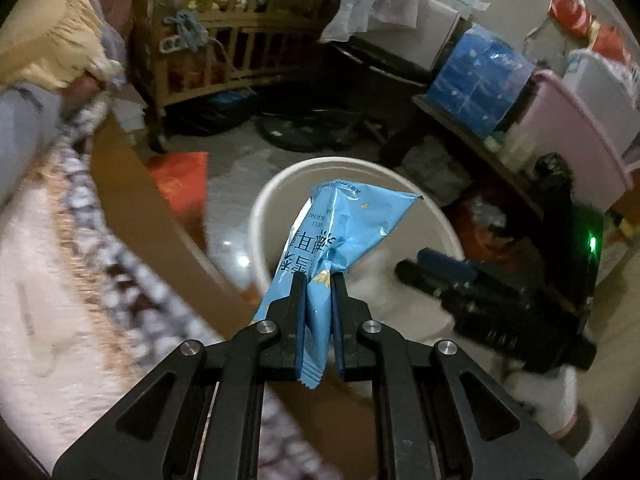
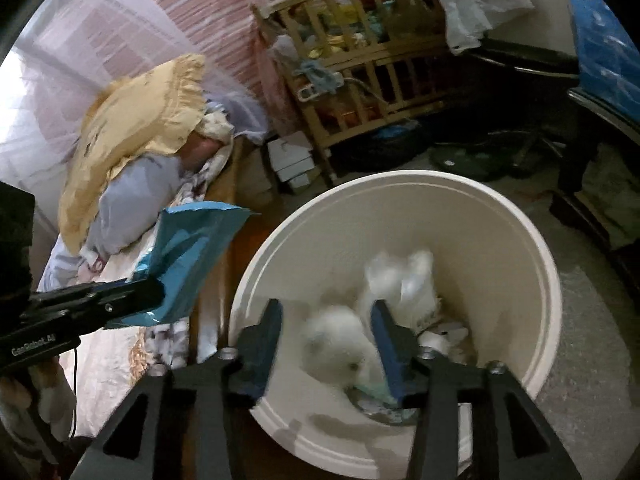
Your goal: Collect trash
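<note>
Bin [image 2: 532, 248]: white, lower centre; holds crumpled white tissue [image 2: 340, 344].
Left gripper [image 1: 318, 280]: jaws clamped on blue wrapper [image 1: 352, 220].
Right gripper [image 2: 326, 312]: jaws parted over bin, gripping nothing.

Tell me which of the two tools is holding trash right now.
The left tool: its jaws pinch a blue wrapper beside the white bin. The right tool stands open over the bin, gripping nothing.

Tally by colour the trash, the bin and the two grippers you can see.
Blue: 1, the blue wrapper clamped in the left gripper
White: 2, the bin and the crumpled white trash inside it
Black: 2, left gripper and right gripper
Total: 5
</note>
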Motion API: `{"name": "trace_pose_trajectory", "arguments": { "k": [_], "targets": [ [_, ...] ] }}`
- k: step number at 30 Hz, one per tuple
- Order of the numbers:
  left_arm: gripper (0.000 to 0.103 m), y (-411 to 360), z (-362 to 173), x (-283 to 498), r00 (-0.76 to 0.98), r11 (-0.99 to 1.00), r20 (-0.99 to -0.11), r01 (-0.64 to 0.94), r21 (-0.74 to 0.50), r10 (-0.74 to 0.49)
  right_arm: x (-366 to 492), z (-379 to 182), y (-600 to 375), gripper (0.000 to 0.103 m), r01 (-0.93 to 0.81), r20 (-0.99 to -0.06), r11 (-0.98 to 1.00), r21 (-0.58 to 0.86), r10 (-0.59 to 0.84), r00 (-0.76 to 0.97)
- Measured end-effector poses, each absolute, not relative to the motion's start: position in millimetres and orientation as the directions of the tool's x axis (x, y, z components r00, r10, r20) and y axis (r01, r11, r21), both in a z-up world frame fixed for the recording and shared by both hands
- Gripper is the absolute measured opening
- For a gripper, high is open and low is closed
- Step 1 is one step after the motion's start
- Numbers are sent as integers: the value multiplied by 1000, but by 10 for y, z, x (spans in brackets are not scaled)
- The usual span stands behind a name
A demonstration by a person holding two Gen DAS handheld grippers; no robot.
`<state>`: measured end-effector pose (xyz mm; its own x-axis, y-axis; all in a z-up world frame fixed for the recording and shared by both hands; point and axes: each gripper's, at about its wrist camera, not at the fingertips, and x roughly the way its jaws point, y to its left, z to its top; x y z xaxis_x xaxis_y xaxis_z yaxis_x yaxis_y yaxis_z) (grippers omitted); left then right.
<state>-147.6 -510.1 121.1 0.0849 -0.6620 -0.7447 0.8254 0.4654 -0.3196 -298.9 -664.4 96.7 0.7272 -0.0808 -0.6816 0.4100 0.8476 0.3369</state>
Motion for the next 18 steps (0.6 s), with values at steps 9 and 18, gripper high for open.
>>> {"name": "trace_pose_trajectory", "arguments": {
  "k": [9, 18],
  "targets": [
    [52, -5102, 1232, -1501, 75, 486, -722, 786, -381, -688, -3213, 1097, -6515, 63, 426, -668, 856, 294, -134, 732],
    [52, -4633, 1487, -1722, 302, 582, -689, 785, -212, -659, -3273, 1329, -6156, 70, 451, -635, 869, 203, -233, 736]
  ]
}}
